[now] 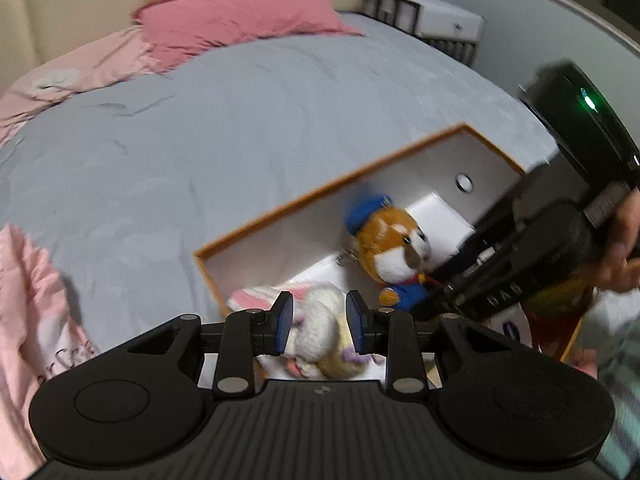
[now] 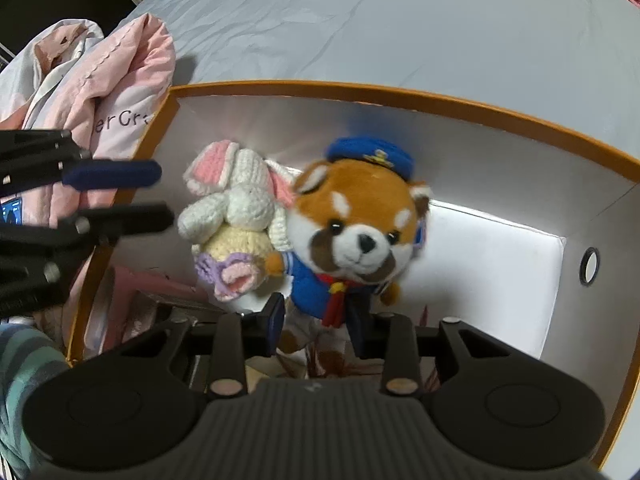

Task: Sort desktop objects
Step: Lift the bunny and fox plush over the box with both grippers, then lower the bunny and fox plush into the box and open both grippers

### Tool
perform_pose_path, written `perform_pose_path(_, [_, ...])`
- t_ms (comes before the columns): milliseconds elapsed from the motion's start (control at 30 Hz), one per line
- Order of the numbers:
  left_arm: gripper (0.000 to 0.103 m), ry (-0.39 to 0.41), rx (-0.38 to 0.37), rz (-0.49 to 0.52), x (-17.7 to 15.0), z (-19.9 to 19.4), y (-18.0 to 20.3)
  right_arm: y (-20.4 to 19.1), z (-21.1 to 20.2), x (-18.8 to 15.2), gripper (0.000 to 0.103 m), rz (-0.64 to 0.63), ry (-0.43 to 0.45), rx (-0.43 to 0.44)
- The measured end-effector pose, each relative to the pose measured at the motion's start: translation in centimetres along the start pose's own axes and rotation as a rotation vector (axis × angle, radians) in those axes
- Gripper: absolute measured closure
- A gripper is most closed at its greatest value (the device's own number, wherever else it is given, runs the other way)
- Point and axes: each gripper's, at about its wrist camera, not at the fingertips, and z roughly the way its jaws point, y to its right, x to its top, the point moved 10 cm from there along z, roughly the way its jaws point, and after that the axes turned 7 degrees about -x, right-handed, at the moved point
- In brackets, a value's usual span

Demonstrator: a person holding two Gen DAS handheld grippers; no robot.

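An orange-rimmed box [image 1: 320, 192] [image 2: 360, 90] with white inner walls lies on the bed. A red panda plush [image 1: 390, 244] [image 2: 352, 220] in a blue cap and sailor top is upright inside it. My right gripper [image 2: 316, 324] [image 1: 430, 292] is shut on the plush's lower body. A white crocheted bunny [image 1: 316, 320] [image 2: 236, 208] with pink ears leans against the panda's side. My left gripper [image 1: 320, 322] [image 2: 164, 196] stands open; in the right wrist view its blue-padded fingertips stop just short of the bunny.
A smaller white box [image 1: 436, 216] [image 2: 492, 272] lies in the big box. A pink garment [image 1: 24, 300] [image 2: 120, 80] is bunched at the box's left. Grey bedsheet [image 1: 240, 120], a pink pillow [image 1: 240, 12] and a white cabinet [image 1: 440, 16] lie beyond. A hand [image 1: 624, 248] grips the right tool.
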Motion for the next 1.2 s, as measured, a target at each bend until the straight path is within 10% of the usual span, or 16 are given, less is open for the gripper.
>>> perform_pose_path(500, [0.073,0.064,0.037,-0.363,-2.8,-1.3,-4.2,2.6,0.8,1.4,0.059,0.129,0.013,-0.032])
perform_pose_path(967, [0.078,0.081,-0.003,-0.358,-3.5,-1.1,-4.1,-2.0,3.3,2.9,0.071,-0.196,0.049,-0.027])
perform_pose_path(1200, [0.078,0.078,0.023,-0.337,-3.4,-0.6,-3.8,-1.7,3.8,3.1,0.070,-0.152,0.028,-0.029])
